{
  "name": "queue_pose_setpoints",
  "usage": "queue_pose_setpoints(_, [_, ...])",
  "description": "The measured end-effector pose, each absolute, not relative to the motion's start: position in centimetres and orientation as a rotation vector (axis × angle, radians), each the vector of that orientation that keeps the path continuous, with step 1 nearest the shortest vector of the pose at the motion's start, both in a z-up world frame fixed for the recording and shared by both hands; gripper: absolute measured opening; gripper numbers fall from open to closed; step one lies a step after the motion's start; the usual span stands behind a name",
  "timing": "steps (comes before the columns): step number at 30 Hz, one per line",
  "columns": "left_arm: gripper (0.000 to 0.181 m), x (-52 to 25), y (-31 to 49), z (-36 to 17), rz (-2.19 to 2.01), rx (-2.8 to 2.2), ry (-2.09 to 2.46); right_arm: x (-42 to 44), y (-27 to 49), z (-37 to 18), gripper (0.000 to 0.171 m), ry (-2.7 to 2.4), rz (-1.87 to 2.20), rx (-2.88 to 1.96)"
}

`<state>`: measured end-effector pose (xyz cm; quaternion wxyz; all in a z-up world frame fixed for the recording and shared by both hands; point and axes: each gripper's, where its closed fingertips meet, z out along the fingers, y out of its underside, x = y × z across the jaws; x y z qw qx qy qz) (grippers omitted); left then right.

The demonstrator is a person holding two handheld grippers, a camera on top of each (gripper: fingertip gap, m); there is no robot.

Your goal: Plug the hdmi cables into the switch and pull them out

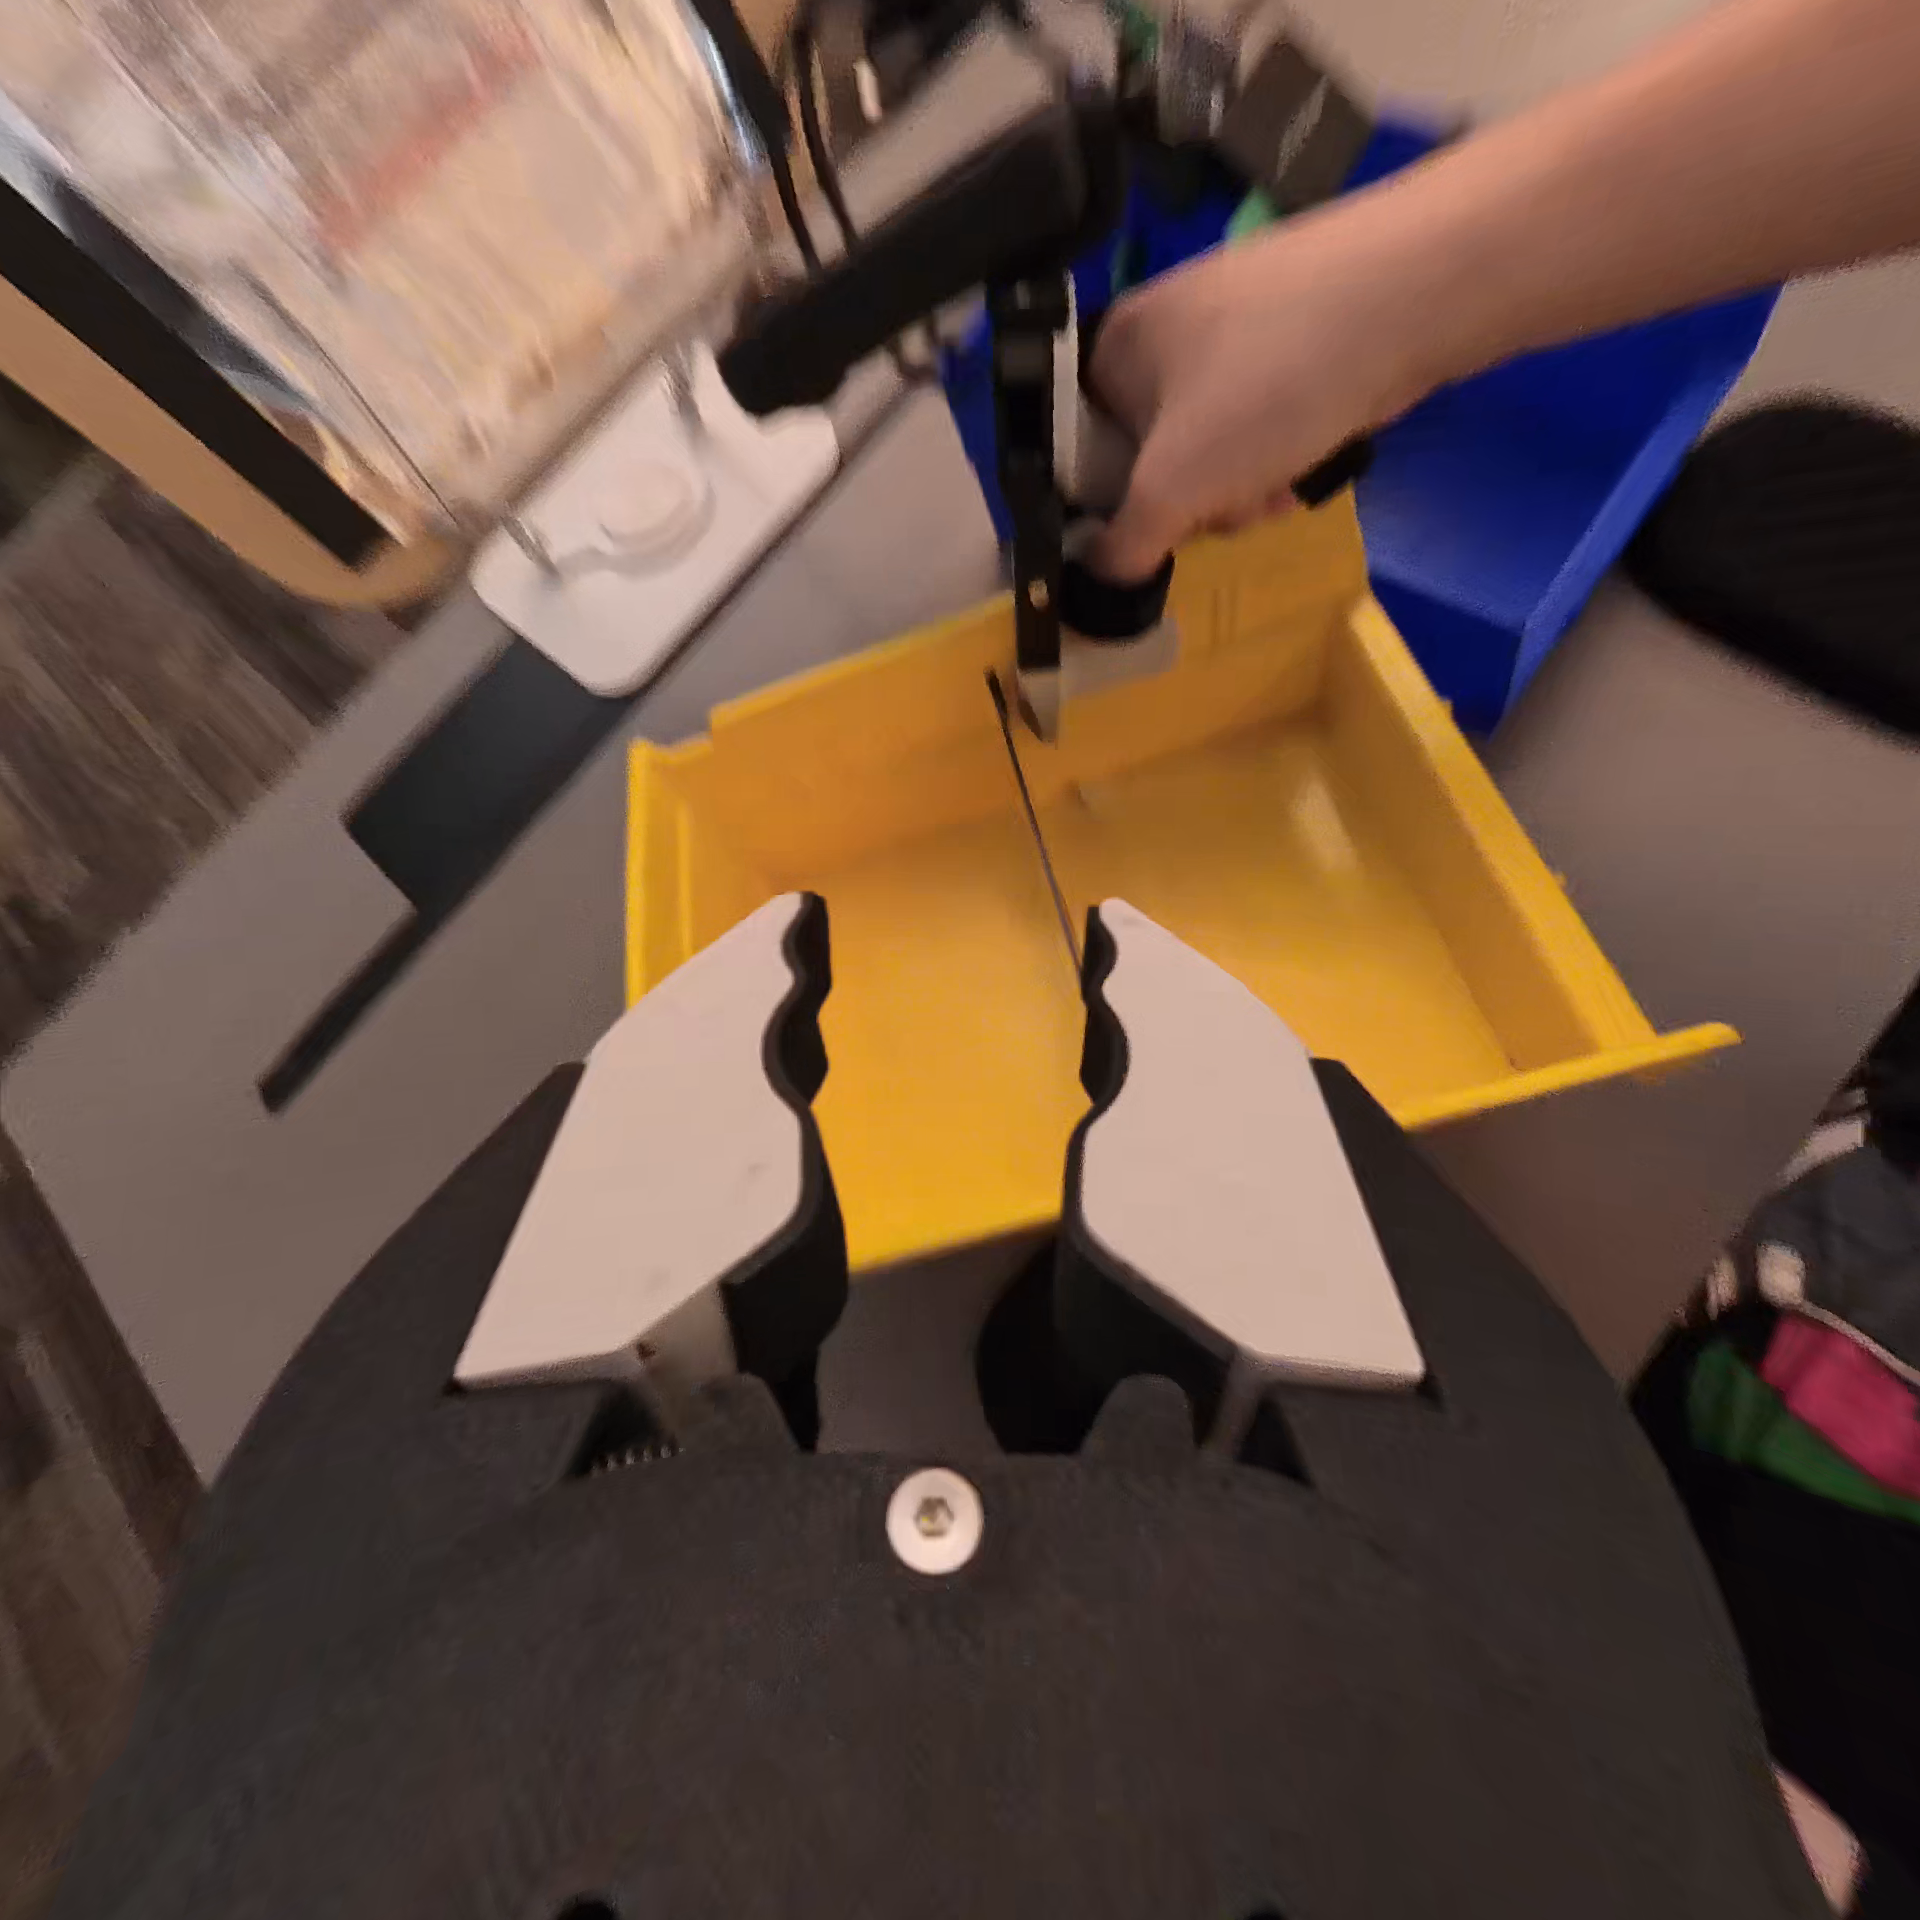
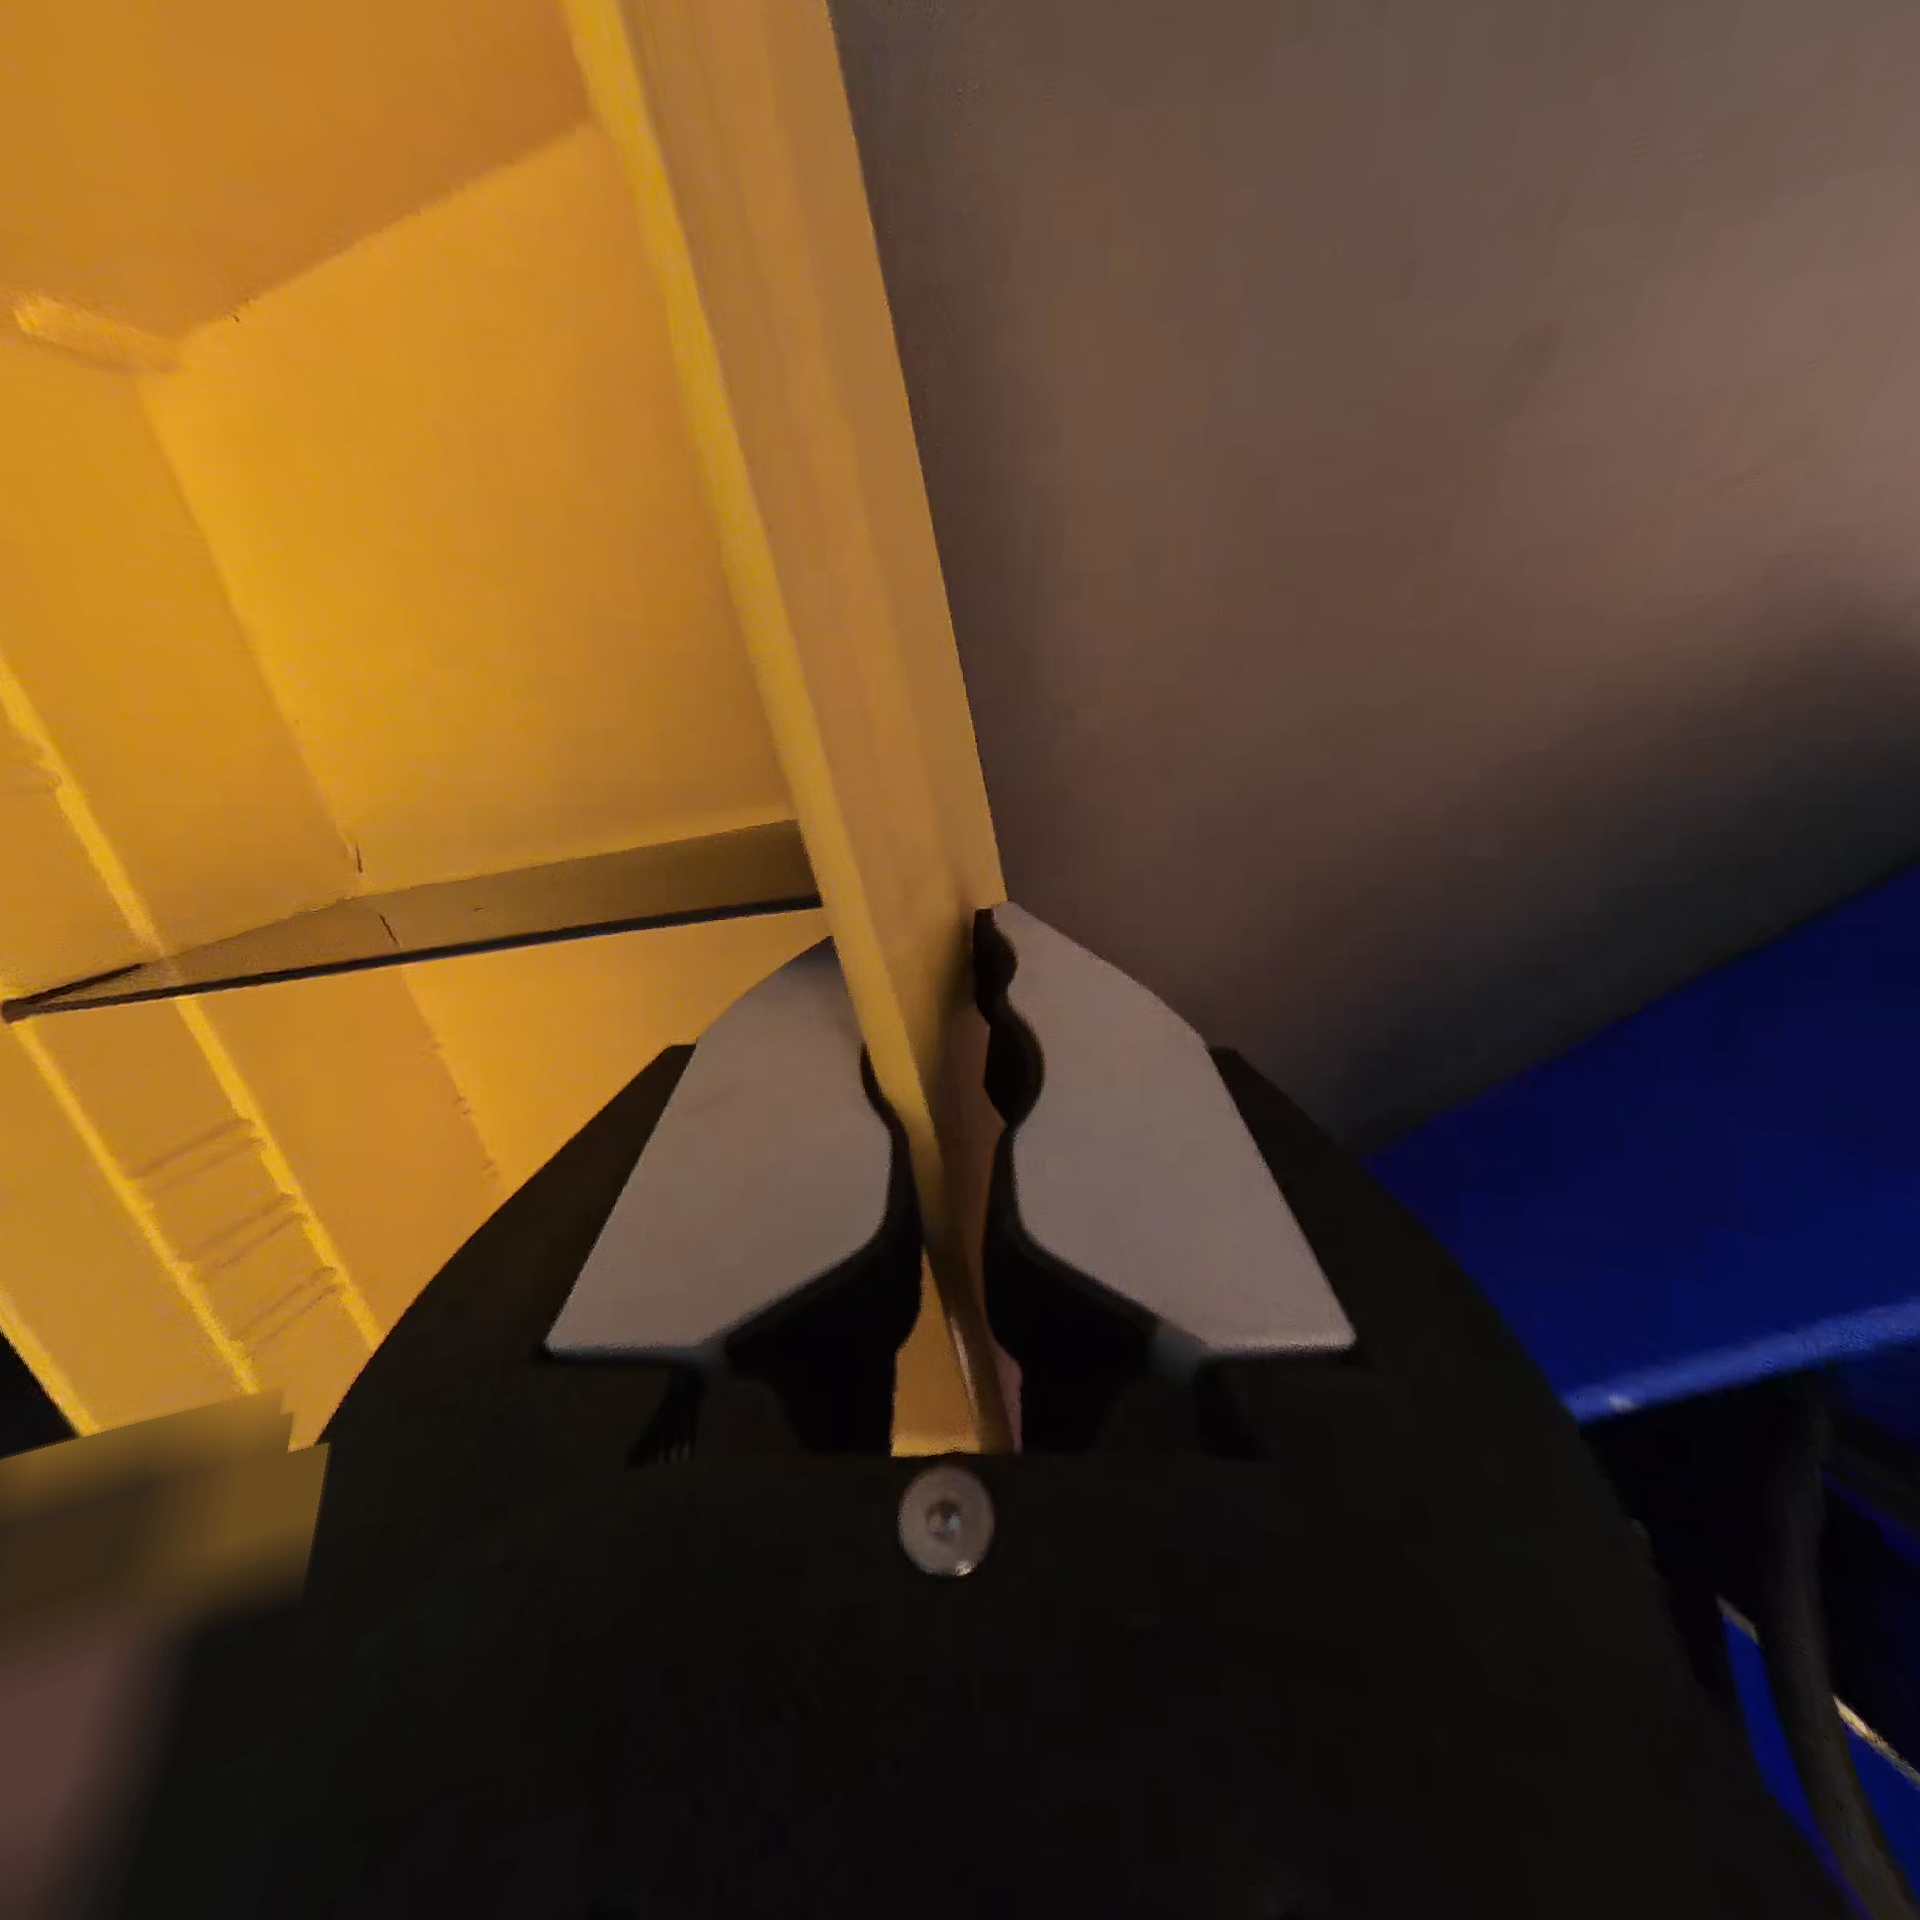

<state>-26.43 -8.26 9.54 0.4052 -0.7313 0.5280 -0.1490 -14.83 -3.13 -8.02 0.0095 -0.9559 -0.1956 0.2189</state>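
The yellow bin (image 1: 914,1101) is taken as the landmark; it rests on the grey table (image 1: 312,1195). The right gripper (image 2: 920,997) is pinched on the bin's far wall (image 2: 831,623), one finger inside the bin and one outside, with the wall running down between the jaws. In the left wrist view, the right gripper (image 1: 1039,707) is seen descending onto that wall from above, gripped by a hand (image 1: 1195,436). The left gripper (image 1: 956,966) hovers above the bin's near edge with its jaws spread and nothing held between them.

Neither the HDMI cables nor the switch can be identified in either view. Only a thin dark line (image 1: 1039,852) is seen across the bin floor, and it cannot be told whether this is a slot, a crack or a cable. The bin otherwise appears empty.

The step in hand is judged to be positioning or steadying of the bin, before or after the plugging work. The wall should be held squarely, deep in the jaws, so that the bin is not twisted. The bin should be slid rather than lifted by one wall, since thin plastic flexes. The blue bin (image 1: 1558,499) beyond the far wall should be cleared. The left gripper should be kept spread and above the rim until the bin is at rest.
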Motion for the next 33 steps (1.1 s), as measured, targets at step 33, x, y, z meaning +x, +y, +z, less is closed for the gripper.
queue_pose_setpoints(33, [0.094,-2.1,-6.6,-8.7,-1.058,-2.441,1.232,39.7,-23.4,-2.5,0.009,0.761,-0.026,-2.707])
